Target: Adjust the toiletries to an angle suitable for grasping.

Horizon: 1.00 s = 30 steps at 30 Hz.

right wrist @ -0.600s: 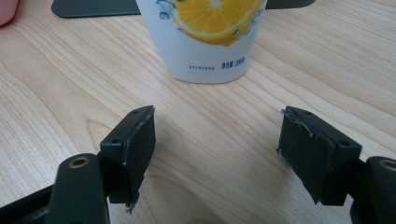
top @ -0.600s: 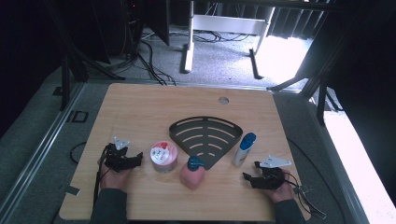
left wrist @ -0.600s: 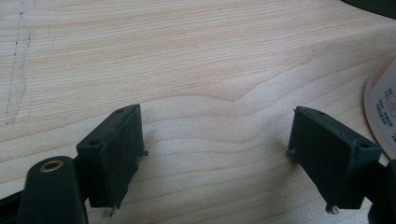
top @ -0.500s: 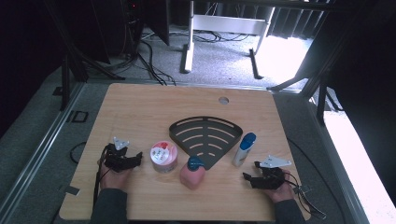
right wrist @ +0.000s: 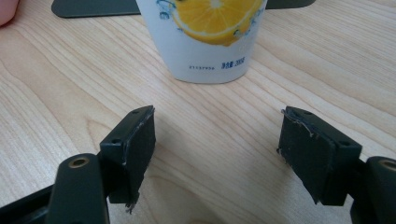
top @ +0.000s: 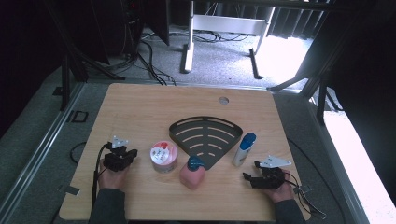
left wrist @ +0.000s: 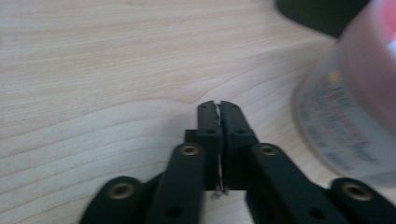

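Left gripper (top: 132, 153): jaws pressed together, empty, near the wooden table's (top: 154, 105) front-left corner.
Round pink-lidded clear plastic tub (top: 163, 157): just beside it.
Right gripper (top: 248, 178): jaws wide, empty, front-right.
White blue-capped lemon-print bottle (top: 243, 149): standing just beyond.

Pale wood-grain table (top: 154, 107) with a smooth matt top, matt black slotted tray (top: 205, 140), glossy white plastic bottle (right wrist: 210, 42) printed with a lemon, pink plastic bottle (top: 192, 173), translucent plastic tub (left wrist: 355, 107), black matt gripper pads (right wrist: 135, 144) frayed at the edges.
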Available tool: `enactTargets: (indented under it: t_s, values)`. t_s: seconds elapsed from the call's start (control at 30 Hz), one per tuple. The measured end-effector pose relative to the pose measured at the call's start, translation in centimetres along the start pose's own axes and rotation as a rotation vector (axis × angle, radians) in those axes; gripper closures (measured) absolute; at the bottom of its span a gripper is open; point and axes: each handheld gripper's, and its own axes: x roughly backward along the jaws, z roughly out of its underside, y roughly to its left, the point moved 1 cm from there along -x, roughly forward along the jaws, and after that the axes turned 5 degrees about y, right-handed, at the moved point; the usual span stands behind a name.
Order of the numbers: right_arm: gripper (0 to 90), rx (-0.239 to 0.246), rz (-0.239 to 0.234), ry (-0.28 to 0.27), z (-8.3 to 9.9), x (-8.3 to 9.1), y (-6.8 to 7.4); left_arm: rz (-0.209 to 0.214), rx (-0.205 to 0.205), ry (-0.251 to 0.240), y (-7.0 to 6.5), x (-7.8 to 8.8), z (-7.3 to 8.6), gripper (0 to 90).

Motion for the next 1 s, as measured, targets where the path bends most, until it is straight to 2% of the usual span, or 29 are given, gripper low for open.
enactTargets:
  t_s: [0.1,0.17,0.2,0.27,0.3,0.33,0.37,0.47,0.5,0.6,0.67,0.7,0.73,0.8,0.87,0.9,1.0]
  values:
    - [26.7,0.000,0.000,0.000,0.0,0.0,0.0,0.045,-0.003,-0.037,-0.2,1.1,-0.2,89.6]
    - [26.7,0.000,0.000,0.000,0.0,0.0,0.0,0.045,-0.003,-0.037,-0.2,1.1,-0.2,89.6]
    - [26.7,0.000,0.000,0.000,0.0,0.0,0.0,0.112,0.004,-0.081,-0.3,2.3,-0.4,89.6]
    - [26.7,0.000,0.000,0.000,0.0,0.0,0.0,0.163,-0.009,-0.105,-0.6,3.1,-0.7,89.6]
    - [26.7,0.001,0.000,-0.001,0.0,0.0,0.0,0.164,-0.025,-0.113,-0.9,3.5,-0.8,89.6]
    - [26.7,0.001,0.000,-0.001,0.0,0.0,0.0,0.164,-0.025,-0.113,-0.9,3.5,-0.8,89.6]
    - [26.7,0.002,0.000,-0.001,0.0,0.0,0.0,0.158,-0.055,-0.114,-1.5,4.0,-1.0,89.6]
    - [26.7,0.002,0.000,0.000,0.0,0.0,0.0,0.164,-0.073,-0.120,-2.2,4.3,-1.2,89.7]
    - [26.7,0.002,0.000,0.000,0.0,0.0,0.0,0.165,-0.096,-0.107,-2.9,4.4,-1.4,89.7]
    - [26.7,0.002,0.000,0.000,0.0,0.0,0.0,0.171,-0.113,-0.101,-3.6,4.4,-1.5,89.7]
    - [26.7,0.002,0.000,0.000,0.0,0.0,0.0,0.185,-0.153,-0.087,-4.7,4.2,-1.8,89.7]
    - [26.7,0.002,0.000,0.000,0.0,0.0,0.0,0.185,-0.153,-0.087,-4.7,4.2,-1.8,89.7]
    - [26.7,0.002,0.000,0.000,0.0,0.0,0.0,0.188,-0.182,-0.075,-5.5,4.0,-1.9,89.7]
    - [26.7,0.002,0.000,0.000,0.0,0.0,0.0,0.181,-0.214,-0.064,-6.2,3.9,-2.0,89.7]
    - [26.7,0.002,0.000,0.000,0.0,0.0,0.0,0.180,-0.222,-0.058,-6.5,3.7,-2.0,89.7]
    - [26.7,0.002,0.000,0.000,0.0,0.0,0.0,0.174,-0.248,-0.044,-7.0,3.5,-2.0,89.7]
    - [26.7,0.002,0.000,0.000,0.0,0.0,0.0,0.174,-0.267,-0.032,-7.3,3.2,-1.9,89.7]
